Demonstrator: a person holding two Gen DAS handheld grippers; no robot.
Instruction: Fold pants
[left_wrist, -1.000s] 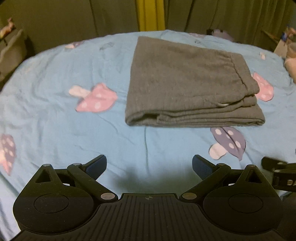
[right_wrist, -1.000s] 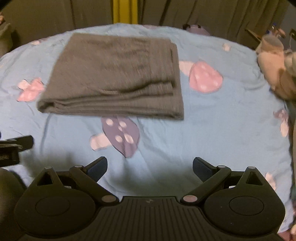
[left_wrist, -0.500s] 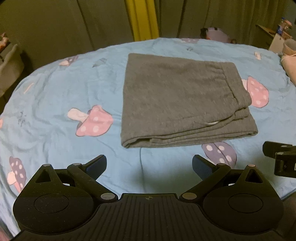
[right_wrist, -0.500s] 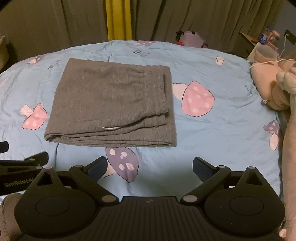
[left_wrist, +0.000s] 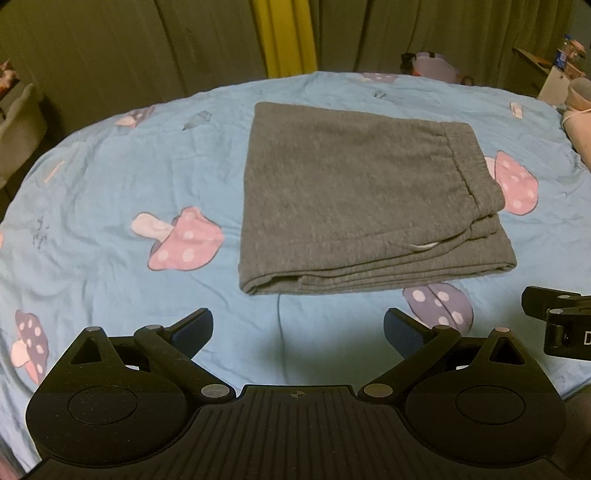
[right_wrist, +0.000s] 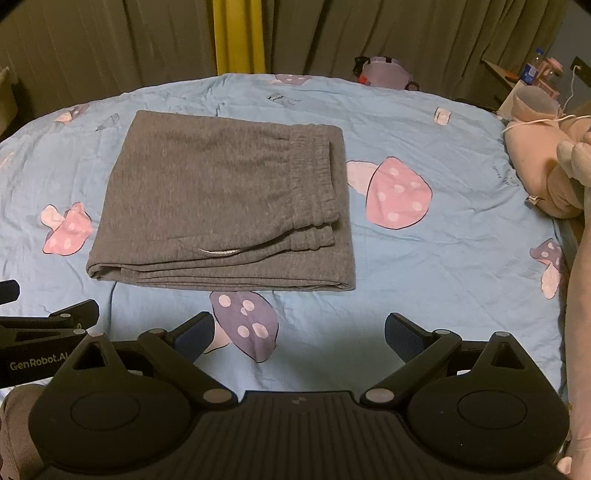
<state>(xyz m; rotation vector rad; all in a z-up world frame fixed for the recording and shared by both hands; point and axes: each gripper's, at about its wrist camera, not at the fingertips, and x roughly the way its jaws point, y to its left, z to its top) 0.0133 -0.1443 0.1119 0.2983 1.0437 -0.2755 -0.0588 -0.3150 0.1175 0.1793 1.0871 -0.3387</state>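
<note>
The grey pants (left_wrist: 354, 199) lie folded in a flat rectangle on the blue mushroom-print bedsheet (left_wrist: 129, 184), elastic waistband on the right and layered edges toward me. They also show in the right wrist view (right_wrist: 225, 206). My left gripper (left_wrist: 298, 330) is open and empty, held above the sheet just short of the pants' near edge. My right gripper (right_wrist: 299, 338) is open and empty, also near of the pants. Each gripper shows at the edge of the other's view: the right one (left_wrist: 557, 325), the left one (right_wrist: 44, 332).
A pink plush toy (right_wrist: 546, 162) lies at the bed's right edge. A purple bag (right_wrist: 384, 72) sits beyond the far edge by the curtains (right_wrist: 369, 33). A side table with bottles (right_wrist: 532, 74) stands at the far right. The bedsheet (right_wrist: 443, 258) spreads around the pants.
Both grippers have drawn back and risen from the pants, so more of the bed and curtains shows. The pants lie still. Both grippers stay open.
</note>
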